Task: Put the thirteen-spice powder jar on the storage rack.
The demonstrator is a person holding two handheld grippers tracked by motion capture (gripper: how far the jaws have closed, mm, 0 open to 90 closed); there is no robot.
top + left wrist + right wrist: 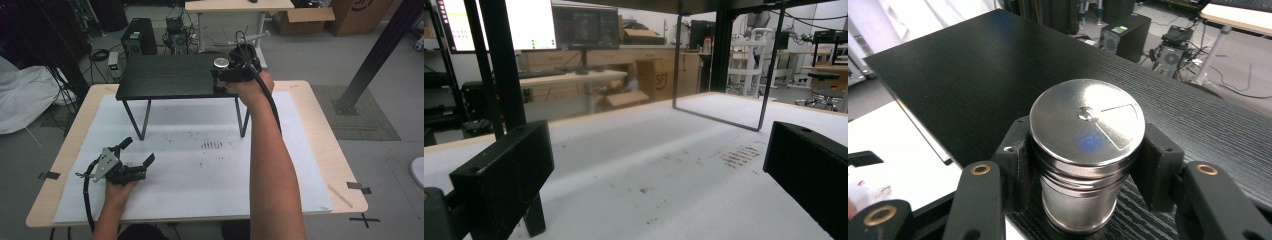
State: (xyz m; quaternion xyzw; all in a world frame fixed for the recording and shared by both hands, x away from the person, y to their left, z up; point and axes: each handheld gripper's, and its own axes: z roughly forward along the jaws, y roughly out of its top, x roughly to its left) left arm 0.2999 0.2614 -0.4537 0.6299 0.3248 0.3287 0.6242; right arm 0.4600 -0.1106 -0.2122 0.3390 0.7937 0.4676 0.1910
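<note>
Clamping the steel canister just under its lid, the right claw held it upright at the near right corner of the black shelf. Down on the white-covered bench, the left claw rested with its jaws spread wide, gripping nothing.

A lab or workshop is showing here: a computer tower and tangled cables are sitting on the grey floor at 12 o'clock beyond the desk, cardboard boxes are lying at 1 o'clock, and lit monitors are glowing above workbenches.
</note>
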